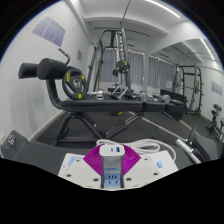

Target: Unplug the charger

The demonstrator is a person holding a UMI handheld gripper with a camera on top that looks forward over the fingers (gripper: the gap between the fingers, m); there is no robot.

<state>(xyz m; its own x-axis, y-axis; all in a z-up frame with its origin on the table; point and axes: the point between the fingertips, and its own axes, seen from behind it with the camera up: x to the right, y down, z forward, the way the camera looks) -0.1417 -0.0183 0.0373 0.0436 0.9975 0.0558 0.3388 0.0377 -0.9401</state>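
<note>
Starting at the left: white power strip lying flat on what looks like a grey gym floor, long axis running straight across, side to side, square to the fingers. Then the key bit, dead centre: white charger plugged into the middle of that strip, sitting right between the two magenta pads. Gripper looks clamped on it, one pad pressed on each flank, no gap visible either side. So nothing left to reach for, charger is already in the grasp and not ahead or off to one side. Probably comes down to pulling straight back off the strip's face, along the fingers and not sideways along the strip. Worth noting nothing is holding the strip down, so might lift along with the plug if the socket is tight. Further right, the rest of the strip, with what could be its cord curling off the end, hard to say for sure.

Room beyond, same direction: padded arm and a yellow-ringed weight plate at the left, black bench in the middle under a tall cable rack, another rack at the right, windows behind. All of it well apart from the strip, so plenty of room to pull.
</note>
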